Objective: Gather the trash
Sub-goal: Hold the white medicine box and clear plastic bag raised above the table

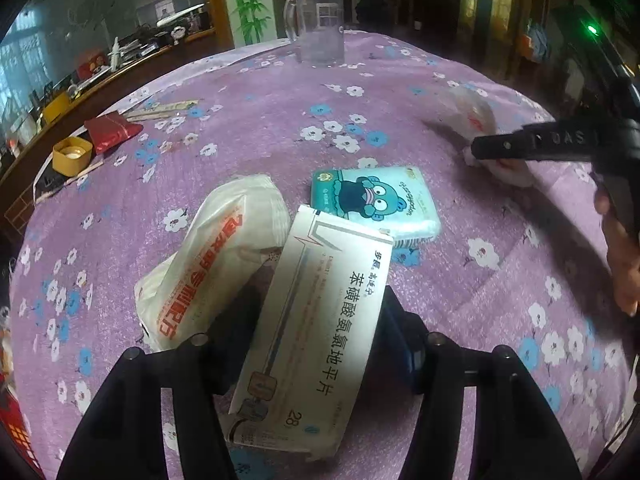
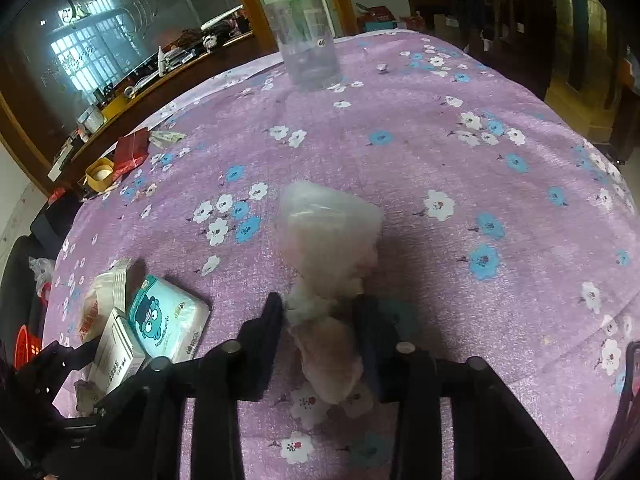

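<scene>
2 grippers loaded: left gripper [image 1: 320,316] w/ medicine box [image 1: 316,320], right gripper [image 2: 320,312] w/ plastic bag [image 2: 328,240] btwn fingers.

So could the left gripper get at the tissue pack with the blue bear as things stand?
Probably not yet: the left gripper is shut on the medicine box, which overlaps the near edge of the tissue pack. It would need to drop the box first.

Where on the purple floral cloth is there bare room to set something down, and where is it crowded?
Bare cloth runs between the glass mug and the tissue pack, and rightward past the crumpled plastic bag. Crowded: the medicine box, white packet and tissue pack cluster together; the far-left edge holds the yellow cap and red pouch.
</scene>
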`<state>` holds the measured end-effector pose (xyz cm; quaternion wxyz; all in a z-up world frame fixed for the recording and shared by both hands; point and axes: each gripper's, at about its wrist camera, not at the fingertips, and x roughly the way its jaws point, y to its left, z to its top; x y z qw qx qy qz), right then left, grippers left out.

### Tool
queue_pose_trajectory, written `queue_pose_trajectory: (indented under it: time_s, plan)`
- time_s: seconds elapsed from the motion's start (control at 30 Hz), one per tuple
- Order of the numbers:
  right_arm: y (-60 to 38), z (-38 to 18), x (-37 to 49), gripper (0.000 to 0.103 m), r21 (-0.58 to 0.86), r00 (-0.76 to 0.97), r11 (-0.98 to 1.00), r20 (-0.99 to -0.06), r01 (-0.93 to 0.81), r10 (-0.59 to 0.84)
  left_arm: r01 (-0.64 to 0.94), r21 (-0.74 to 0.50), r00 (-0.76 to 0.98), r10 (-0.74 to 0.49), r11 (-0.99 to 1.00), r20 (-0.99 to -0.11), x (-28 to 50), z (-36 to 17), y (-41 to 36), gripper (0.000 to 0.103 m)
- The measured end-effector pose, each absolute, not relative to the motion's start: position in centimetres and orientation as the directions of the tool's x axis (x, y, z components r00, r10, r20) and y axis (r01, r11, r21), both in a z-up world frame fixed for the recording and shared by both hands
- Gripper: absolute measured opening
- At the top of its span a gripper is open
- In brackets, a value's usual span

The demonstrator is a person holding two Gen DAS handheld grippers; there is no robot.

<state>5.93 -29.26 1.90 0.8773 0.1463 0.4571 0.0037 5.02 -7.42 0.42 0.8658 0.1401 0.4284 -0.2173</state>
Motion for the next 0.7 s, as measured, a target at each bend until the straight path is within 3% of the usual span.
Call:
queue_pose_trajectory:
  time_s: [0.17,0.37,0.7]
  plan:
    - [-27.5,4.2,3.2,0.036,0.309,0.658,0.947,-0.731,0.085,0.179,0.447,0.06,0.604,-0.251,0.893,-0.757,3.4,1.1,-6.7,0.056]
    - [-21.7,7.0,-1.5,0.036,0.353,0.735,0.934,-0.618,-0.057,0.279,0.33,0.079,0.747,-0.209,0.941,-0.631,-0.1,4.5,-4.4,0.056]
    - [-15.9,6.9,-5.0,0.036,0.292,0.775,0.943,-0.554,-0.162,0.305,0.119,0.043,0.844,-0.078,0.992,-0.531,-3.8,6.0,0.5,0.056]
